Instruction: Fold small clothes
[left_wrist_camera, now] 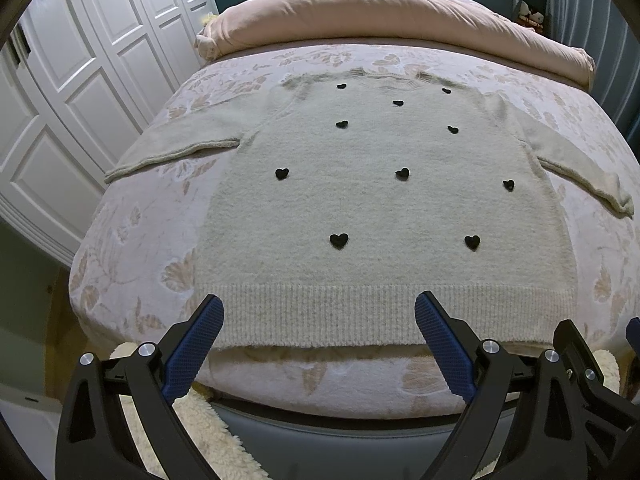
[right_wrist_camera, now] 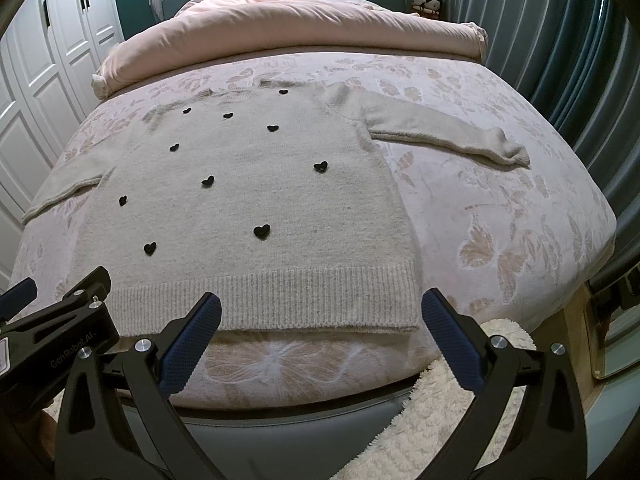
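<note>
Left wrist view shows the whole cream sweater (left_wrist_camera: 384,200) lying flat on the bed (left_wrist_camera: 132,248), both sleeves spread toward 9 and 3 o'clock, with 10 black hearts (left_wrist_camera: 339,241) across its front. Right wrist view cuts off the far left sleeve but shows the right sleeve's cuff (right_wrist_camera: 514,154) fully, plus a fleecy white rug (right_wrist_camera: 420,420) on the floor at 5 o'clock.

Left gripper (left_wrist_camera: 319,312) hovers just above the ribbed hem (left_wrist_camera: 360,312), jaws wide apart, holding nothing. Right gripper (right_wrist_camera: 321,312) hangs by the hem's right end, jaws equally wide apart and empty; the left gripper's body shows at 9 o'clock in its view.

Beyond the sweater at 12 o'clock, a pink duvet (left_wrist_camera: 380,12) is bunched. White wardrobe doors (left_wrist_camera: 80,80) stand at 9 o'clock, grey-blue curtains (right_wrist_camera: 540,40) at 2 o'clock.
</note>
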A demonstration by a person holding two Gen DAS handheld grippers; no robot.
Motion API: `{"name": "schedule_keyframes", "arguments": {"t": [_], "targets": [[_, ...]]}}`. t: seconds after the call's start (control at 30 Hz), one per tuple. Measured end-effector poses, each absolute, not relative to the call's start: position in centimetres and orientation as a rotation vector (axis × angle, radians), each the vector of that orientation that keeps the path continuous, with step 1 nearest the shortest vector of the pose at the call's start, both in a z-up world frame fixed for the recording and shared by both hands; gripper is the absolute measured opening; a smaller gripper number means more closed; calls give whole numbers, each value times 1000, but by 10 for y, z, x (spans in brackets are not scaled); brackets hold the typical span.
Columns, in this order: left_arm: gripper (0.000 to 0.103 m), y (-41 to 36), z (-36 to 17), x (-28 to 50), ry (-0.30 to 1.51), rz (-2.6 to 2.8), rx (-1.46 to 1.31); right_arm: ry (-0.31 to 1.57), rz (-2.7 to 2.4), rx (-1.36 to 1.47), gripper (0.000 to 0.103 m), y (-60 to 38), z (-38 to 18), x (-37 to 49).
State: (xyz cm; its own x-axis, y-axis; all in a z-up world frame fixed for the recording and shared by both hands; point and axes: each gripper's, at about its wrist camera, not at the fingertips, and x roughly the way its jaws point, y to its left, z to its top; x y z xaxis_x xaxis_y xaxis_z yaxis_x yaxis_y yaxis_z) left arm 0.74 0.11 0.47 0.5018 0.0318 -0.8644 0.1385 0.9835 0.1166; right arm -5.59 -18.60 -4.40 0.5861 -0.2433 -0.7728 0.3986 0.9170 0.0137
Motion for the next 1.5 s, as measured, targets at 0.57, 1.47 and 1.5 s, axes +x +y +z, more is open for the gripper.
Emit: {"name": "schedule_keyframes", "arguments": {"t": [0.57, 1.47, 1.5], "targets": [[93, 0, 5, 8, 1045, -62, 184, 872, -374, 197, 98, -188, -43, -53], [95, 54, -29, 67, 1164, 2, -16, 817, -554, 786, 98, -483, -115, -28], [95, 56, -33, 71, 1182, 8, -21, 801, -583, 805, 98, -503, -117, -25]]}}
